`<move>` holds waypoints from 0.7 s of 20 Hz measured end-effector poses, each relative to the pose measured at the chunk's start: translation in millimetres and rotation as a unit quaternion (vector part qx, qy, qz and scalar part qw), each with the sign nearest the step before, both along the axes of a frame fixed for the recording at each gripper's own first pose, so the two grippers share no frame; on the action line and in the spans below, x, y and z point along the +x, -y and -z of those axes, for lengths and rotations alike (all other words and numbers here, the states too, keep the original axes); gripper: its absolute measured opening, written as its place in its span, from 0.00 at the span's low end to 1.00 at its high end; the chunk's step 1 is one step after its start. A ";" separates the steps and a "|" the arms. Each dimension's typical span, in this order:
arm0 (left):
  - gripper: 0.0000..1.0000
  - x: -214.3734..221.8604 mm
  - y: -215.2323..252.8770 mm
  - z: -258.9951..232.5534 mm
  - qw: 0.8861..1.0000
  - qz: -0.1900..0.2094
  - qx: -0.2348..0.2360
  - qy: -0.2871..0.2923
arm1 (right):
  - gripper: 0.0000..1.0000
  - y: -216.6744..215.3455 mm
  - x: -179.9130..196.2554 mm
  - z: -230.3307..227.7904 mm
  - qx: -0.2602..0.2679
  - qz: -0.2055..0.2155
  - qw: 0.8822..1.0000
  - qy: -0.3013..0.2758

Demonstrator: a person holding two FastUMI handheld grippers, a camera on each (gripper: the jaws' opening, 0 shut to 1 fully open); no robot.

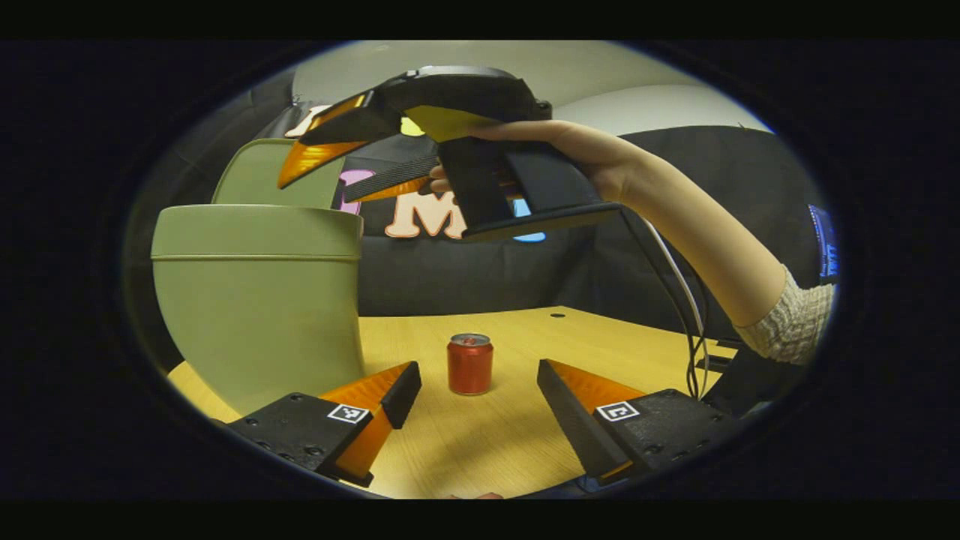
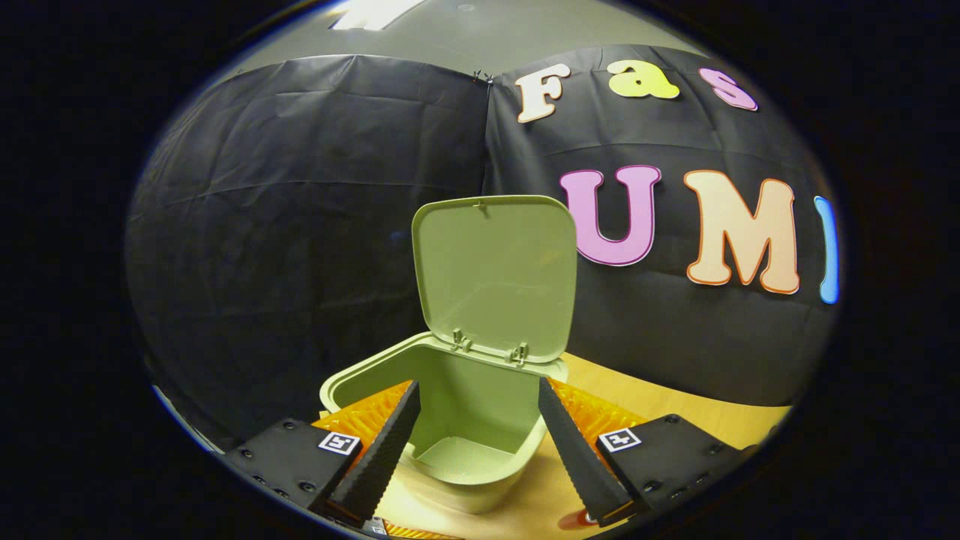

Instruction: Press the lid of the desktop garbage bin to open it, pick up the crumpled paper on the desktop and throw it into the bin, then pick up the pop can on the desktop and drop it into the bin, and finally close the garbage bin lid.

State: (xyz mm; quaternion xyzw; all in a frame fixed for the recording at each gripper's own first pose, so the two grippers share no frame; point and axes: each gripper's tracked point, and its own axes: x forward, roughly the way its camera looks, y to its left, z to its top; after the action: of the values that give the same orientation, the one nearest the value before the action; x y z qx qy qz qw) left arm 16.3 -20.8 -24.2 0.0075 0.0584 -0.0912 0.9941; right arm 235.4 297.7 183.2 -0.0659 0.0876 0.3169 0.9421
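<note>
Beside the bin [image 1: 259,300], in the left gripper view: the left hand-held gripper [image 1: 478,390] is sitting low over the counter [image 1: 487,442], jaws spread wide, gripping nothing. The pop can [image 1: 469,364] is standing upright on the counter, just past the fingertips and centred in the gap between them, touching neither finger. It is standing near the bin, off its right wall and apart from it. The bin lid [image 1: 274,172] is standing up behind the bin's rim. Above the bin, a hand [image 1: 577,154] is holding the right hand-held gripper [image 1: 322,172]; its fingers are pointing at the lid, with a gap between them and nothing showing in it. A knit sleeve [image 1: 787,326] is showing at the forearm, and cables are hanging down well right of the bin.

Above the bin [image 2: 450,420], in the right gripper view: the right hand-held gripper [image 2: 478,409] is hanging over the bin's open mouth, jaws wide apart, holding nothing. The lid [image 2: 495,274] is standing upright on the hinges at the bin's rear rim. Bin floor is partly visible; crumpled paper can't be made out on it. Counter [image 2: 675,412] is showing right of the bin.
</note>
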 end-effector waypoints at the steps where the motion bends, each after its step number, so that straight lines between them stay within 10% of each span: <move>1: 0.94 0.3 0.4 2.7 1.000 0.002 0.002 -0.003 | 0.99 10.3 -0.7 -1.3 0.004 0.007 1.000 0.003; 14: 0.95 45.6 1.8 29.0 0.999 -0.006 0.020 -0.042 | 0.99 230.2 -58.4 41.5 0.024 0.164 0.984 0.059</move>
State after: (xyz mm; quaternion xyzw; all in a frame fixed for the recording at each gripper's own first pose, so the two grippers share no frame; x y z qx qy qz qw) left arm 61.8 -22.6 -53.3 0.0233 0.1017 -0.0844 0.9910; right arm 177.0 67.5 141.6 -0.0466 0.0337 0.1554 0.9862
